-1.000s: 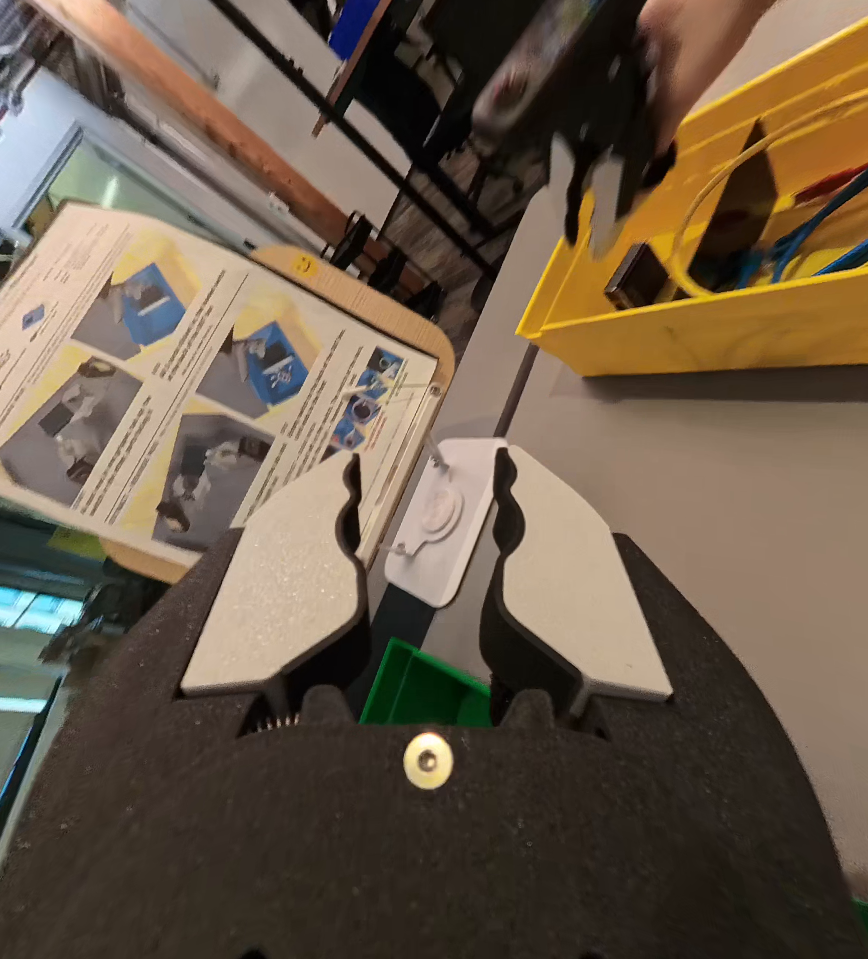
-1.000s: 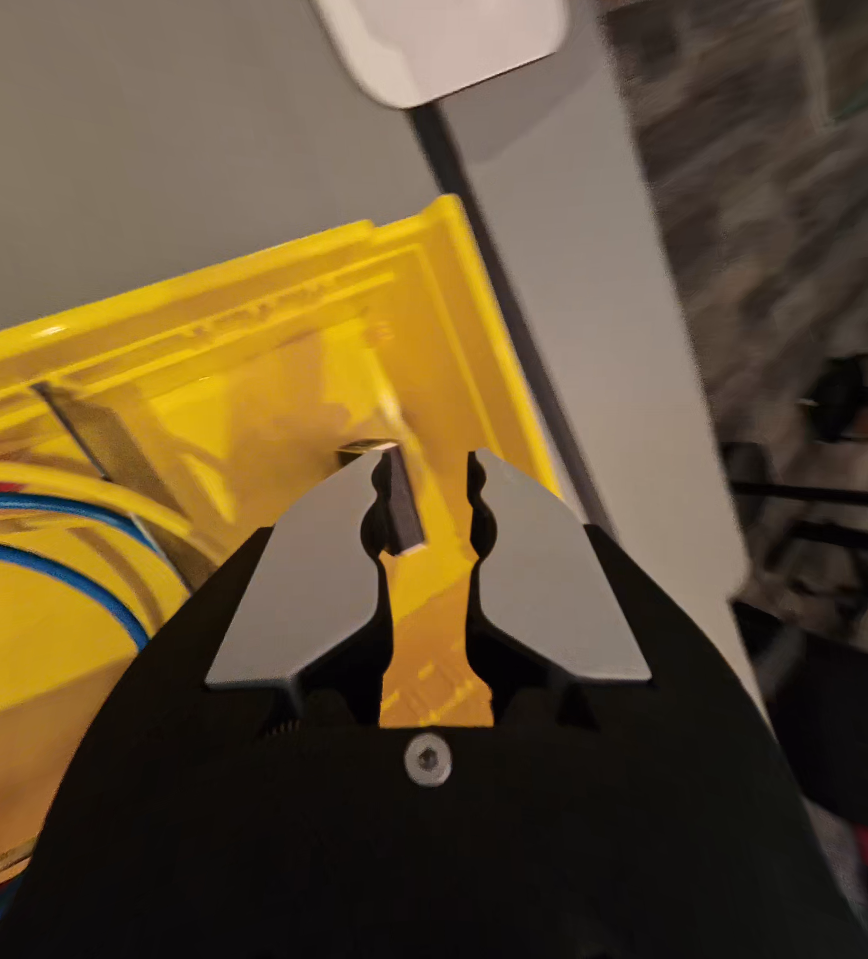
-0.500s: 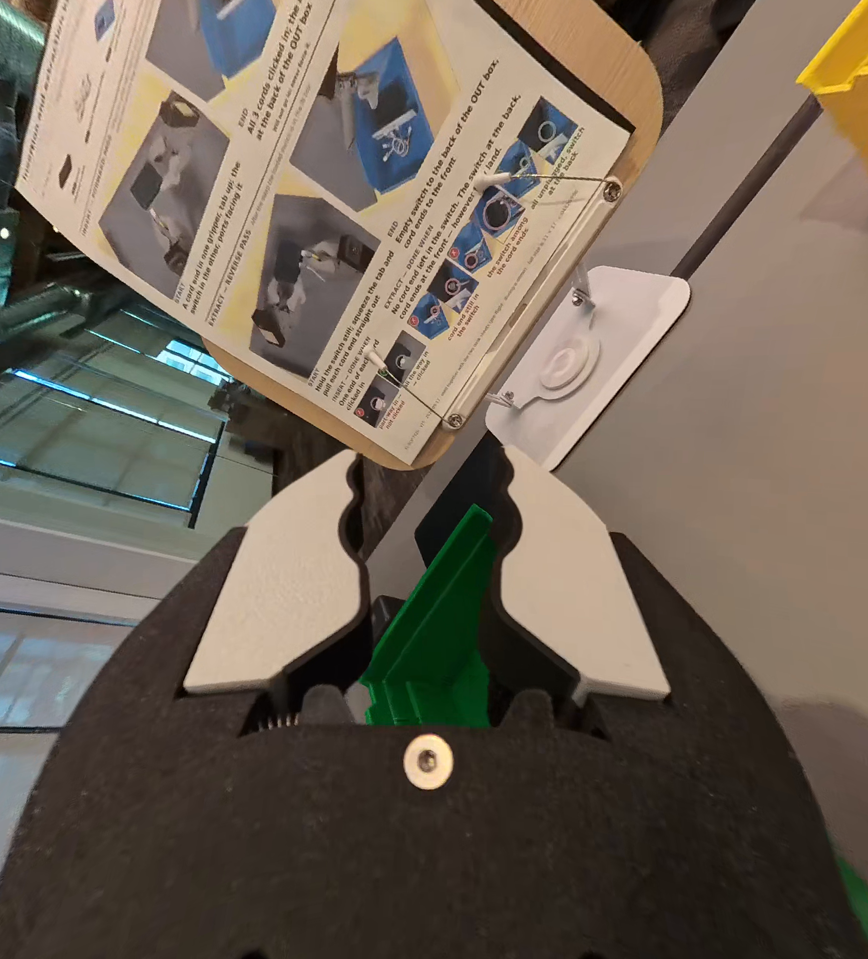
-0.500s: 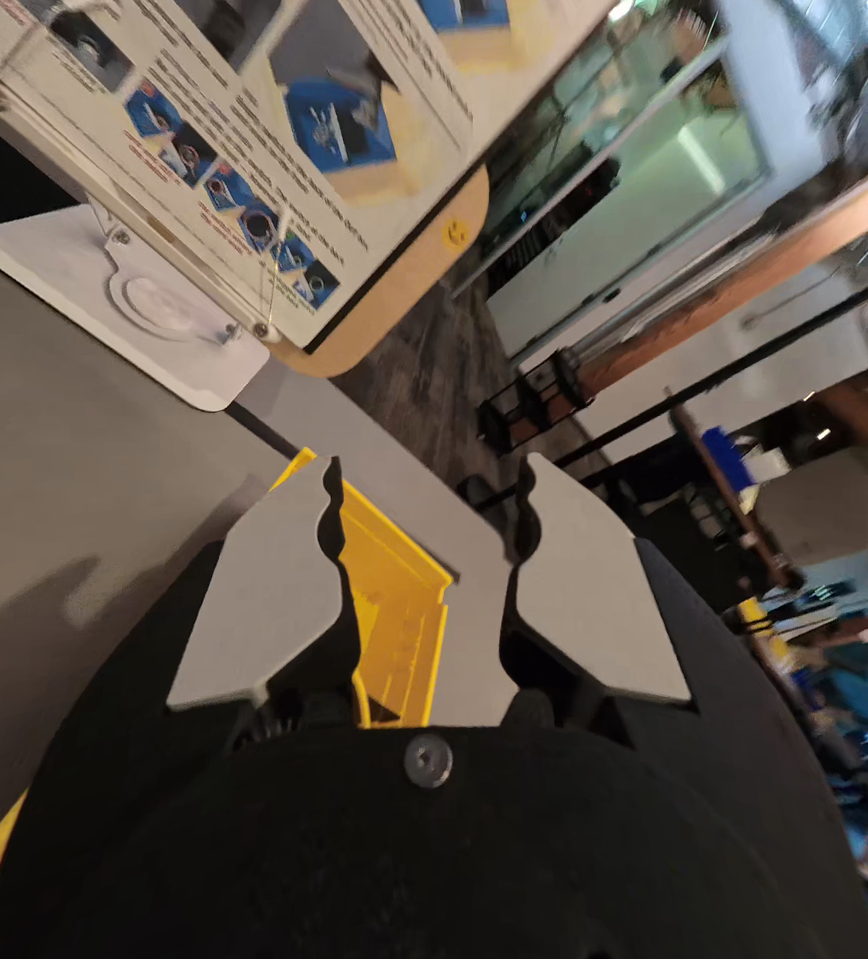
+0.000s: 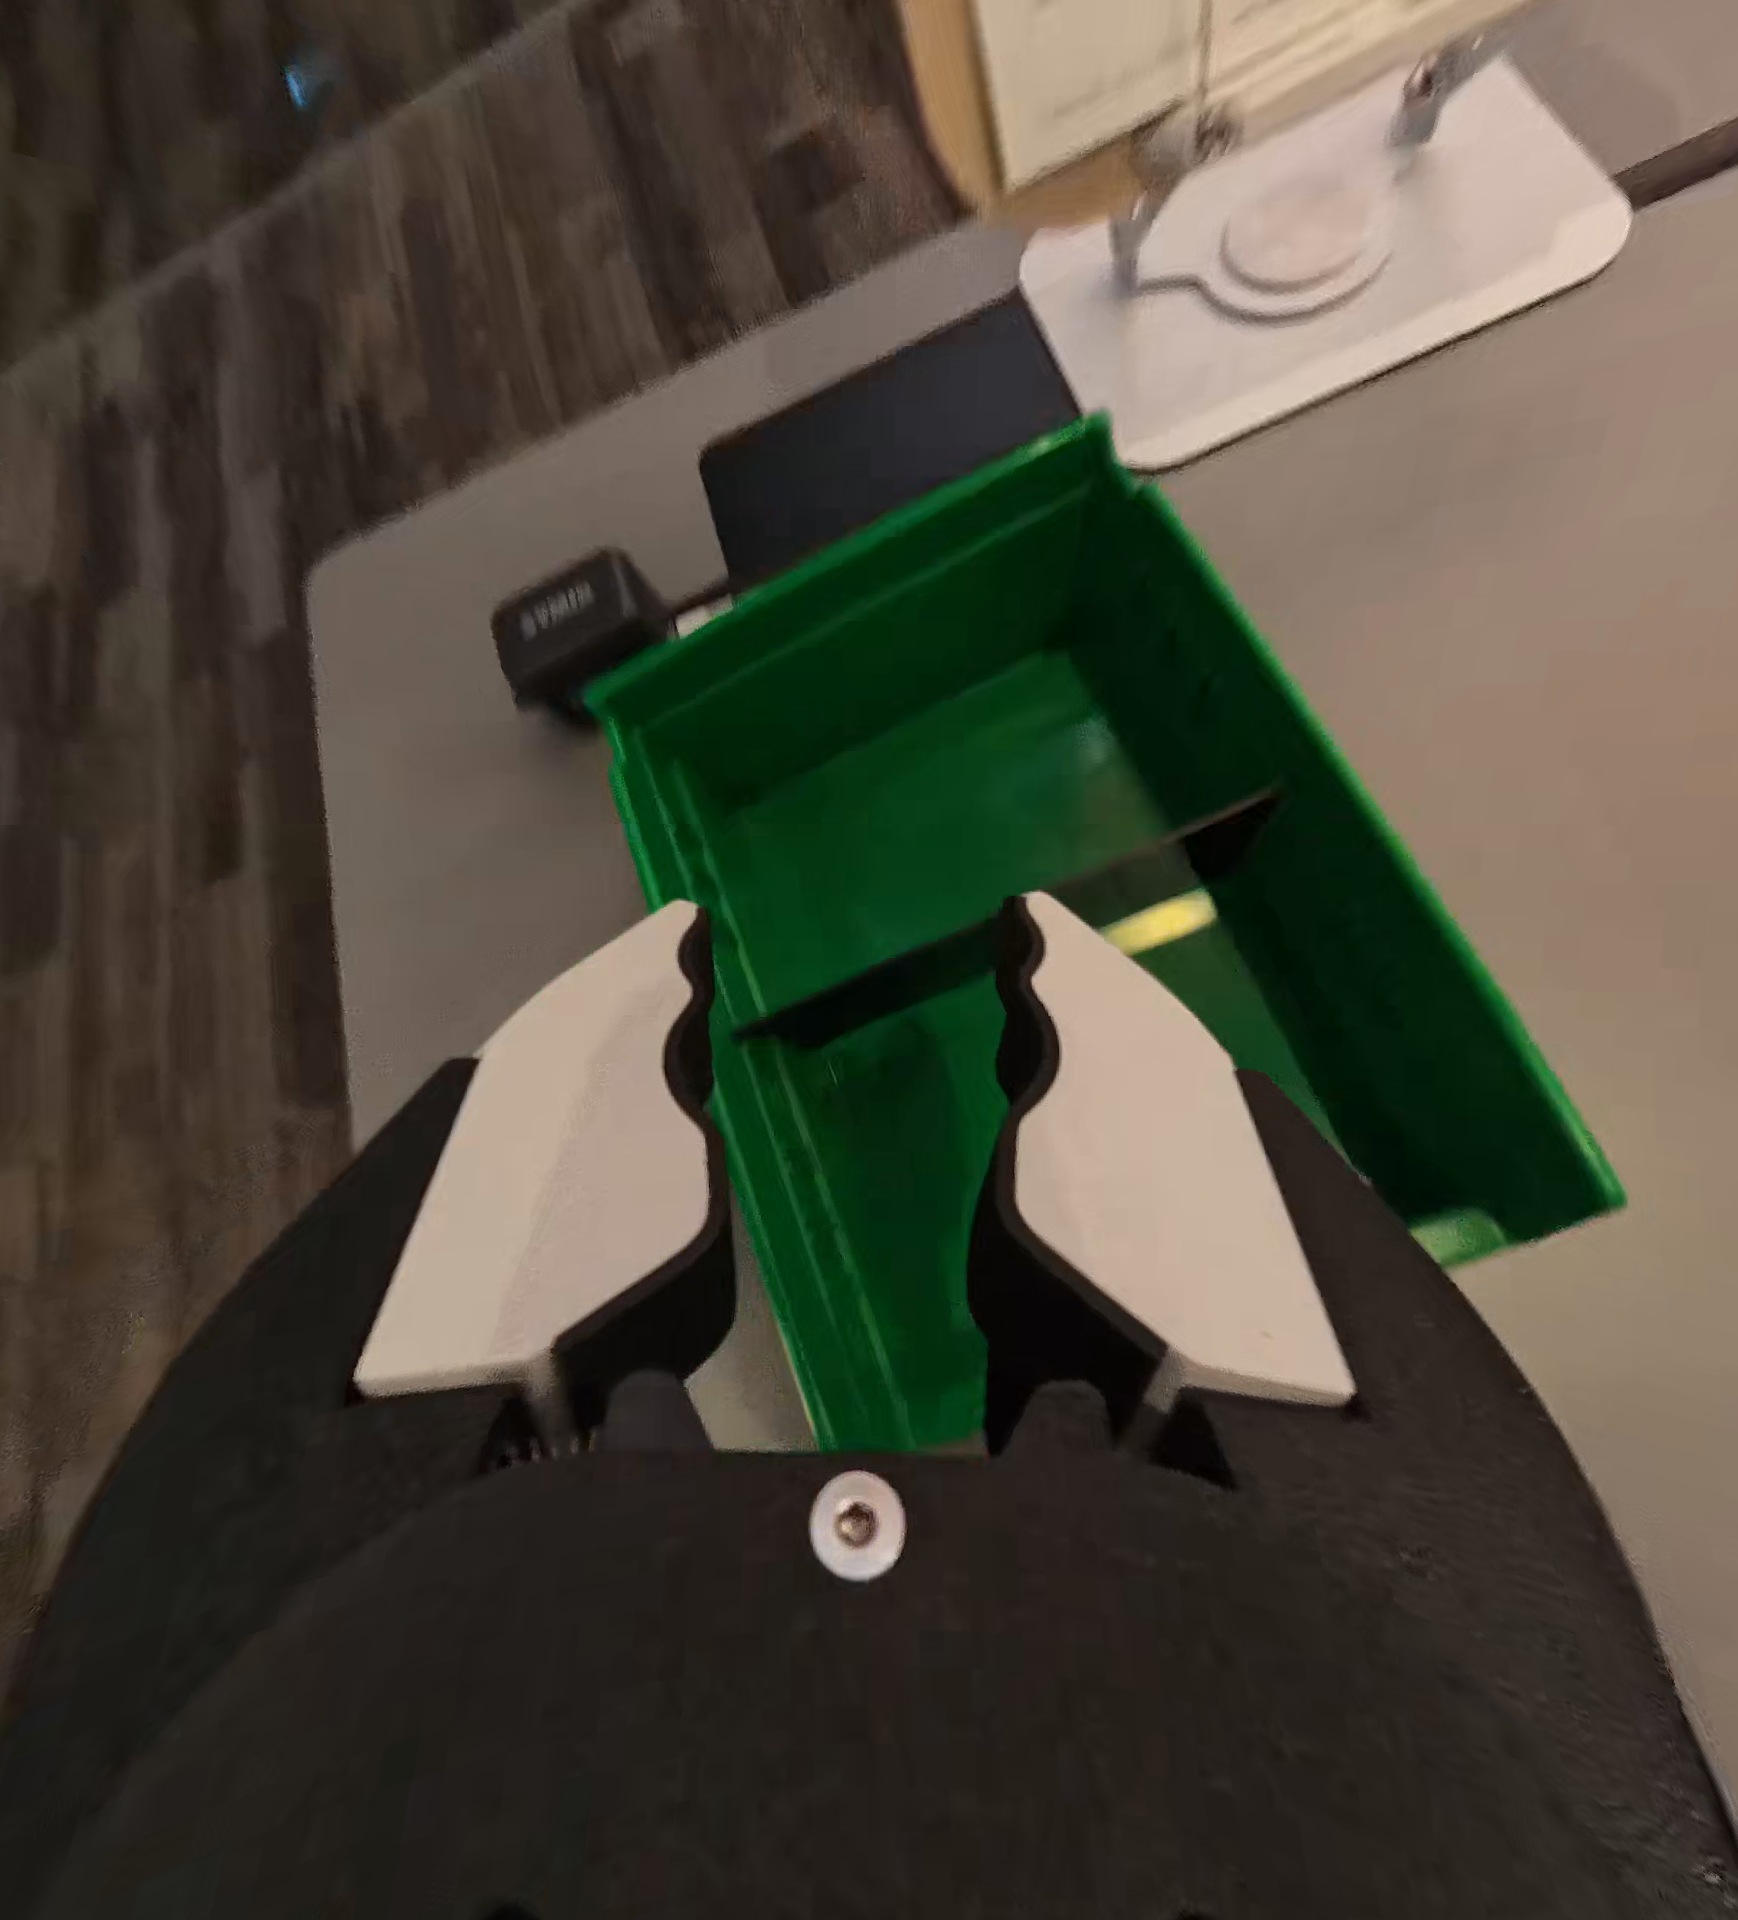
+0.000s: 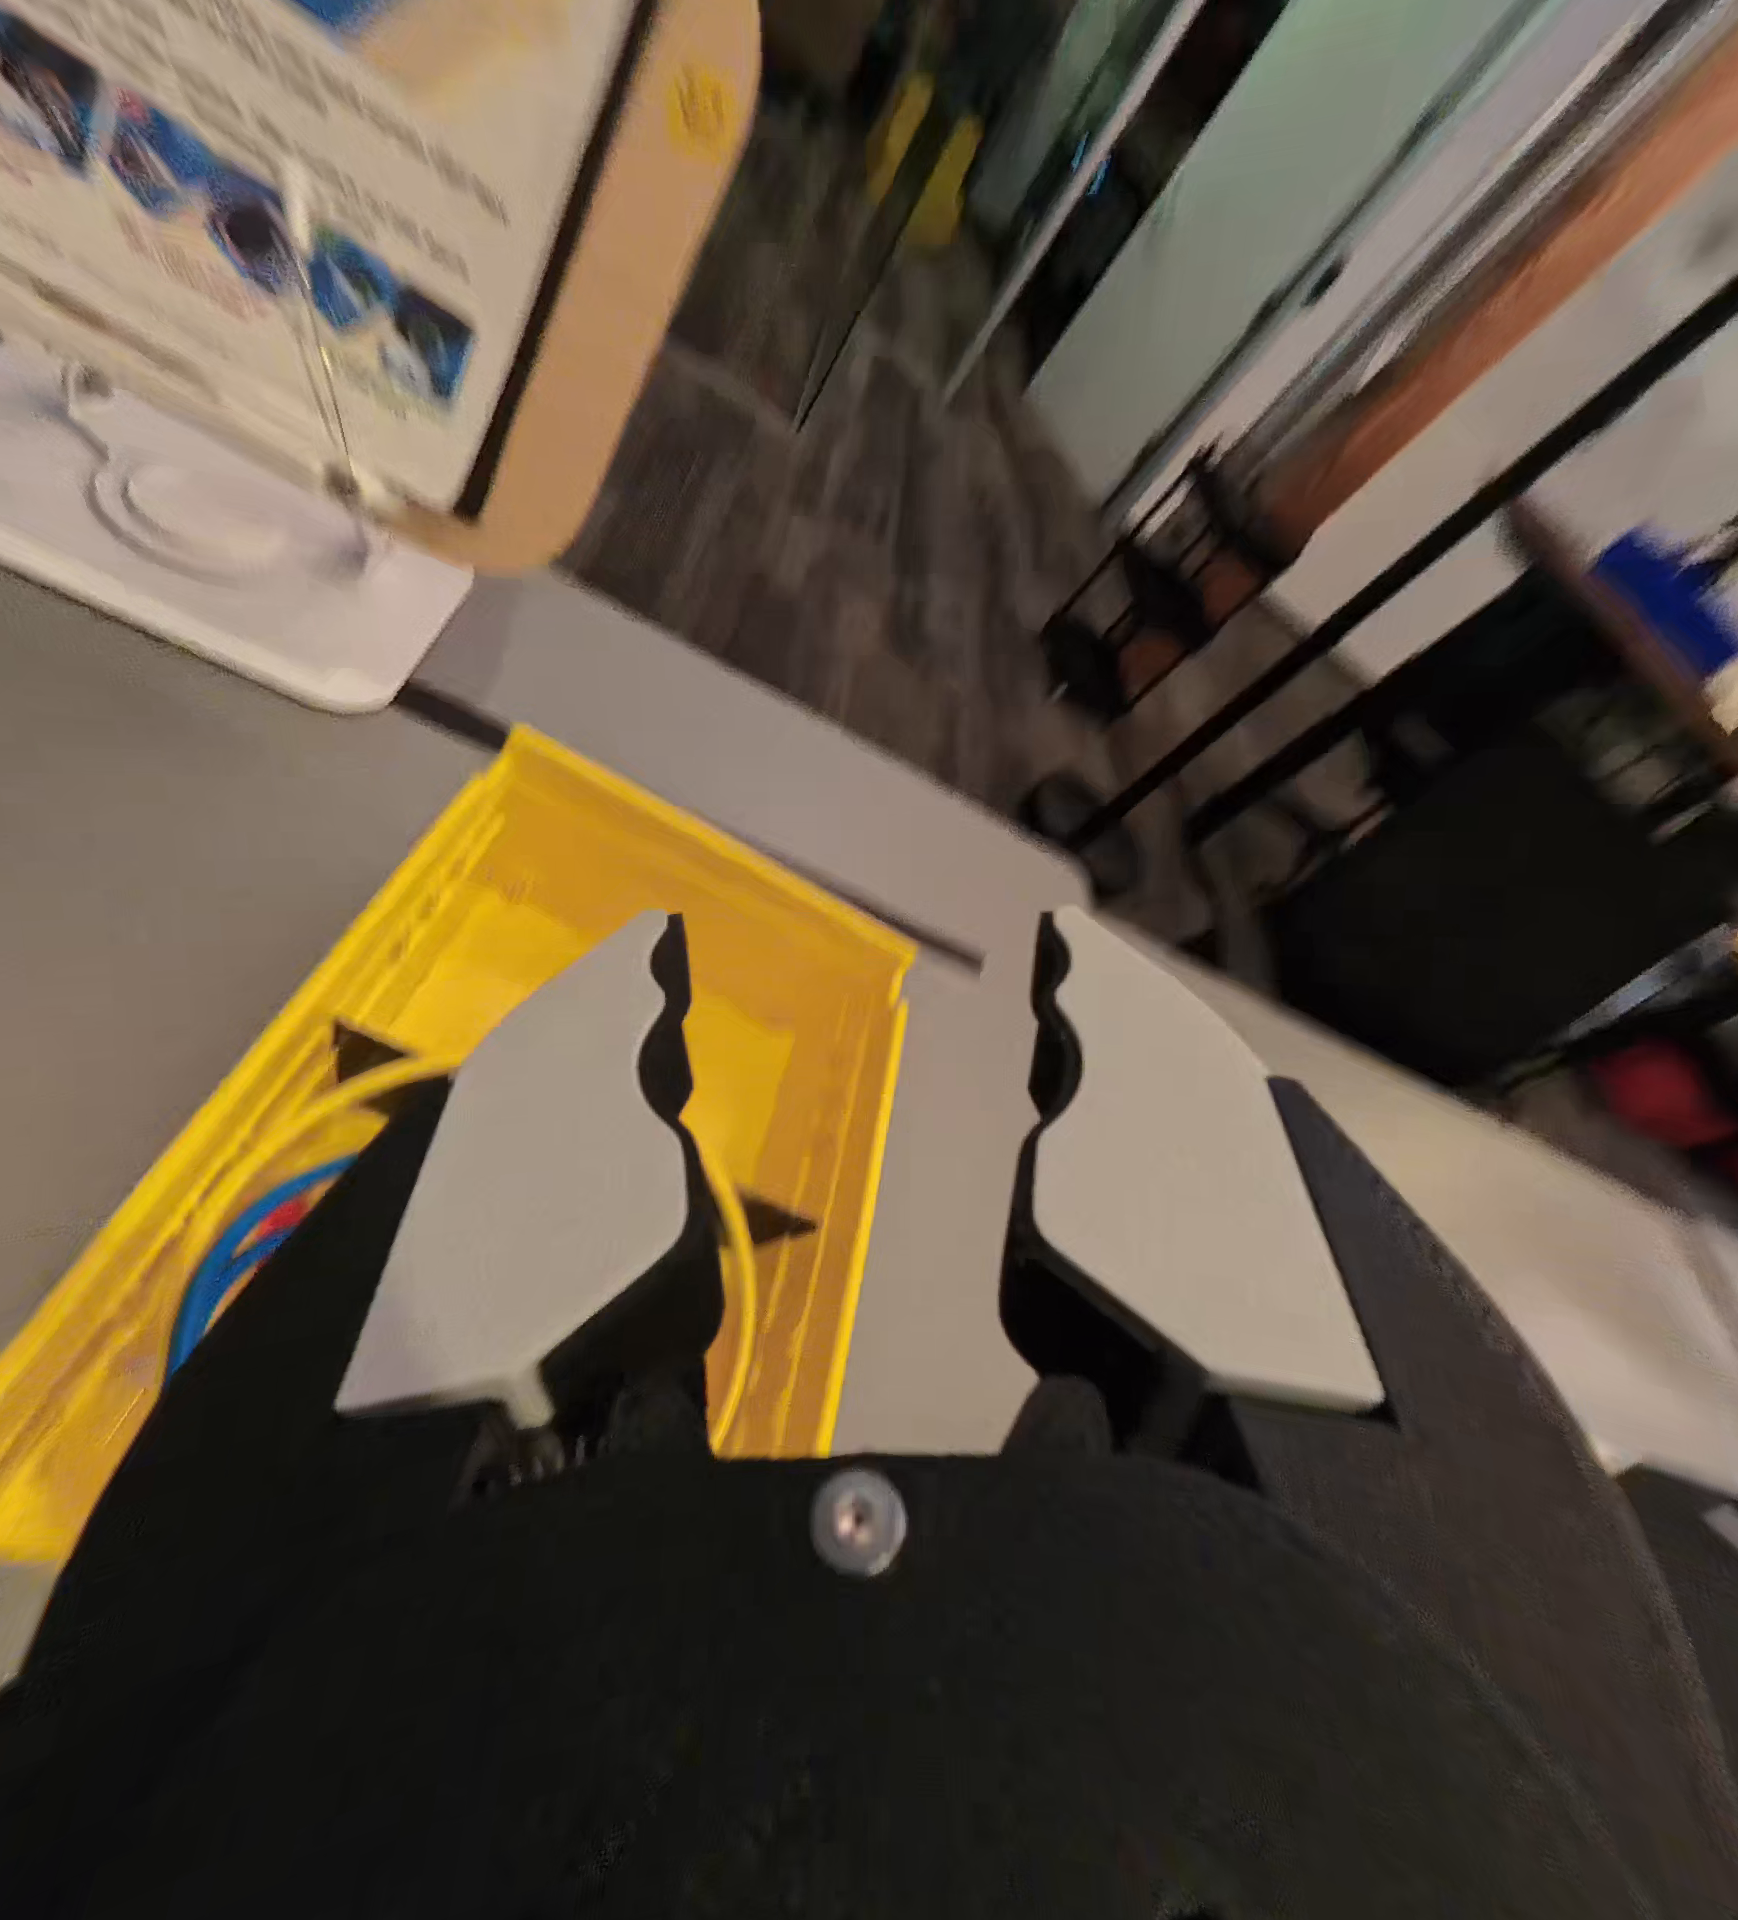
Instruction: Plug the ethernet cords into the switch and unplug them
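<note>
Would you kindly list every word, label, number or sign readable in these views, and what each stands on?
Small black boxy adapter beside the green plastic bin: pale label, too blurred to read.
Printed instruction sheet on the tan wooden board: lines of text, motion-blurred, unreadable.
Round yellow sticker on that board's corner: dark mark, too blurred to make out.
Nothing else bears legible writing.

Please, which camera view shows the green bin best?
The left wrist view shows it best: the green bin fills the middle of the picture, with its inside walls and a dark divider visible past the open jaws of the left gripper. The right wrist view shows none of it, only a yellow bin holding cables.
</note>
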{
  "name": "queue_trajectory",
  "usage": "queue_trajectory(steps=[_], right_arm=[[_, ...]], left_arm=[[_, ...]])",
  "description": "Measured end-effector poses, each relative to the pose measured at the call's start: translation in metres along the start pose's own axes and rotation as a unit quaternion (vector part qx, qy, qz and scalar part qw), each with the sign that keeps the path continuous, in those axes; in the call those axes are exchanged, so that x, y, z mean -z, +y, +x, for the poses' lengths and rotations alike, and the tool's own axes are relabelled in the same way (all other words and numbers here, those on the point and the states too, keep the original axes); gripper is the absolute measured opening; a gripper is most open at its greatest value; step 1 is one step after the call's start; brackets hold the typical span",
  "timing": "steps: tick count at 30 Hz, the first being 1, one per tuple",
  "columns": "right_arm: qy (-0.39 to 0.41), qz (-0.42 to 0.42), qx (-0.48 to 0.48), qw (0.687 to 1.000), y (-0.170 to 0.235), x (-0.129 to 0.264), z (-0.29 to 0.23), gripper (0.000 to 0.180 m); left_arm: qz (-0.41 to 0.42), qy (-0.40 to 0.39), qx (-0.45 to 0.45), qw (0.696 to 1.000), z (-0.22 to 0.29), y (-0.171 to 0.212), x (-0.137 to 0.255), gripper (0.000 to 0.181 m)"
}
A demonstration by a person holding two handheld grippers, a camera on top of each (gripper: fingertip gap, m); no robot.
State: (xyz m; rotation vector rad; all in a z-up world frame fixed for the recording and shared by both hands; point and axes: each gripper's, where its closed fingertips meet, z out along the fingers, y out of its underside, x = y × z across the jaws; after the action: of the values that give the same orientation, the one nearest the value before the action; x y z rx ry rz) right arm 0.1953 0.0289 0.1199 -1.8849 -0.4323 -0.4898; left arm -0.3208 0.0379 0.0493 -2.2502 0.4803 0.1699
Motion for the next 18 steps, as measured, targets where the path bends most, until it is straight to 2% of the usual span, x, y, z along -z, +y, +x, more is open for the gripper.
queue_trajectory(steps=[2, 5, 7, 9, 11, 15, 18], right_arm=[[-0.050, -0.097, -0.063, 0.992, 0.054, -0.015, 0.010, 0.068], [-0.106, -0.246, -0.114, 0.957, 0.137, -0.033, 0.018, 0.066], [-0.140, -0.285, -0.159, 0.935, 0.169, -0.040, 0.017, 0.059], [-0.190, -0.306, -0.208, 0.909, 0.187, -0.044, 0.006, 0.050], [-0.215, -0.337, -0.228, 0.888, 0.203, -0.048, -0.003, 0.048], [-0.253, -0.368, -0.231, 0.865, 0.218, -0.059, -0.022, 0.035], [-0.265, -0.387, -0.244, 0.849, 0.227, -0.068, -0.030, 0.025]], left_arm=[[-0.046, 0.020, 0.032, 0.998, -0.010, 0.027, -0.001, 0.057], [-0.093, 0.029, 0.069, 0.993, -0.026, 0.056, -0.010, 0.053], [-0.112, 0.048, 0.099, 0.988, -0.030, 0.068, -0.015, 0.053], [-0.126, 0.072, 0.126, 0.981, -0.031, 0.076, -0.022, 0.053], [-0.140, 0.087, 0.138, 0.977, -0.031, 0.083, -0.031, 0.051], [-0.167, 0.123, 0.156, 0.966, -0.025, 0.092, -0.049, 0.048], [-0.179, 0.115, 0.173, 0.961, -0.030, 0.097, -0.059, 0.041]])
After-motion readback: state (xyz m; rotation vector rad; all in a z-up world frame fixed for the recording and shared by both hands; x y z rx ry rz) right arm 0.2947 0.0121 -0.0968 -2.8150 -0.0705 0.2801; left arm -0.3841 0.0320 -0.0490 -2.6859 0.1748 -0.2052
